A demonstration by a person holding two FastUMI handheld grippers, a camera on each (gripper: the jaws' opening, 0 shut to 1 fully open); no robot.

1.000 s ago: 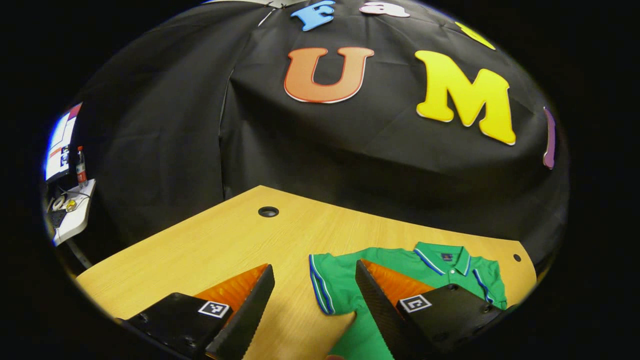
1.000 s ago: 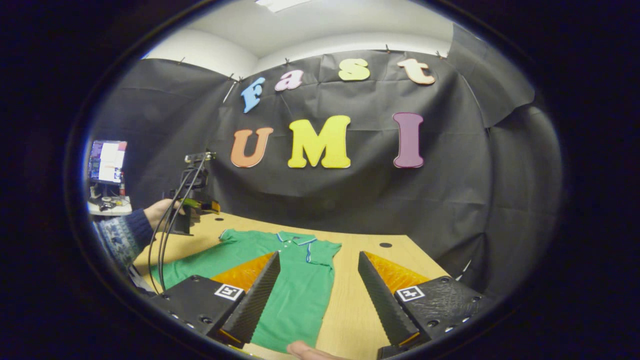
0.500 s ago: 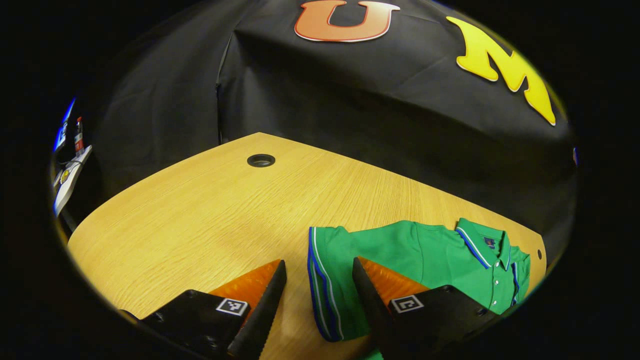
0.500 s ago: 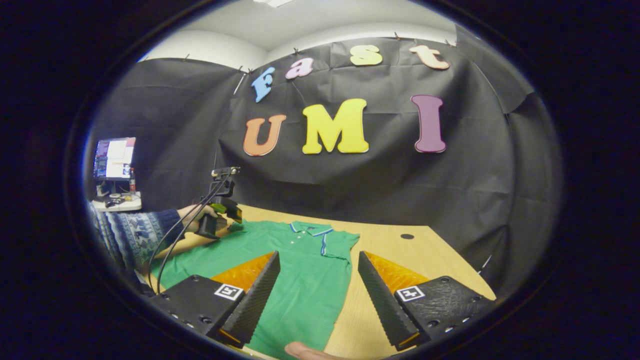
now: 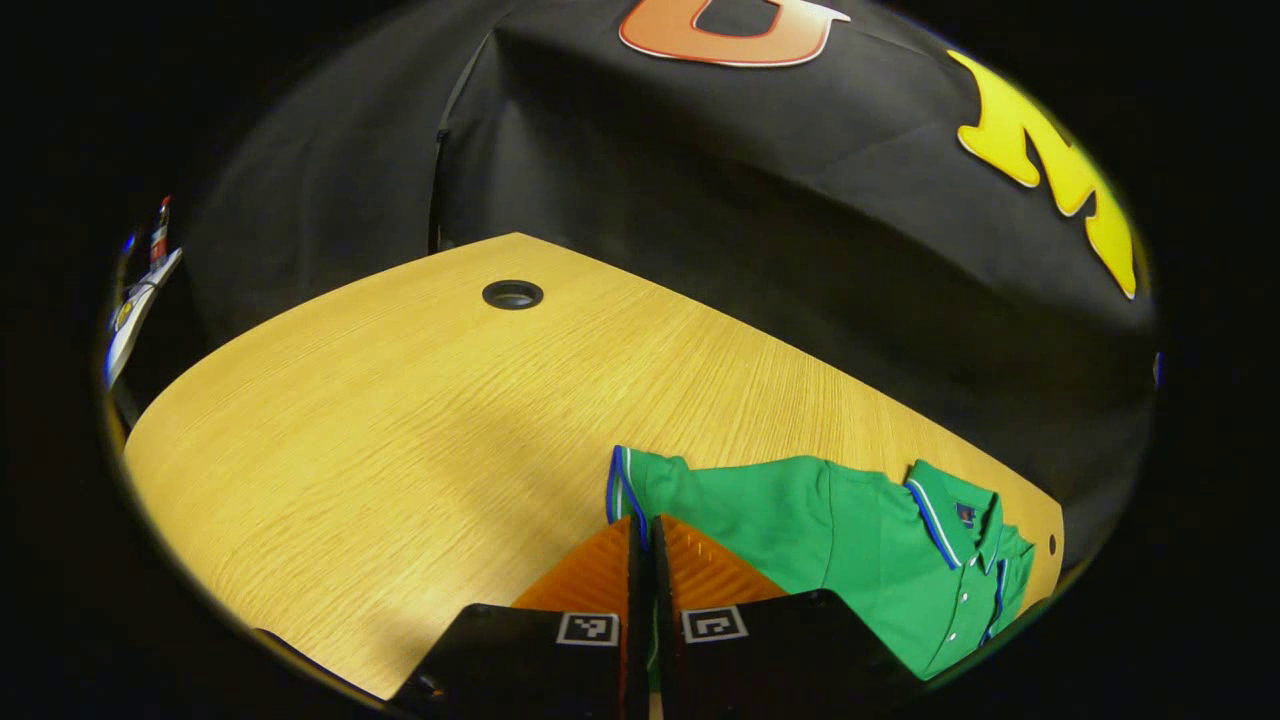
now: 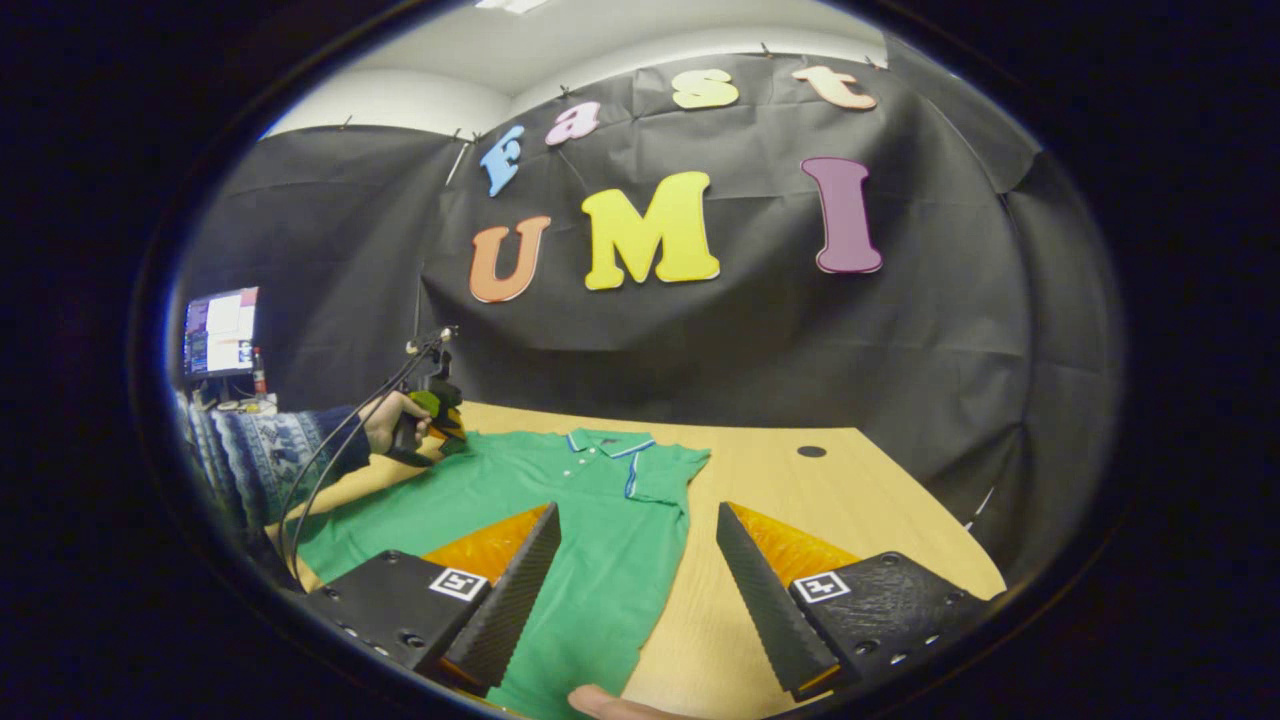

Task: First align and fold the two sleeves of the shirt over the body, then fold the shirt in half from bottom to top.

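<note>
Green shirt (image 6: pixel 560 500) flat on the wooden worktop (image 5: pixel 380 420), sleeves spread
Left gripper (image 5: pixel 641 535) pinches the sleeve cuff (image 5: pixel 622 485); right gripper (image 6: pixel 635 530) hangs wide open over the hem, black cloth wall (image 6: pixel 700 340) behind

The left tool (image 5: pixel 641 540) has its fingers drawn together, nearly touching, with what seems to be a thin strip of sleeve (image 5: pixel 625 485) pinched between them, though the contact itself is hidden. In the right gripper view that same tool sits low and far off, held by a hand (image 6: pixel 385 423) with a patterned cuff (image 6: pixel 270 455) behind it. The right tool (image 6: pixel 638 535) hangs with its fingers spread wide, gripping nothing, tilted forward and down. A fingertip (image 6: pixel 600 703) shows at its lower edge.
</note>
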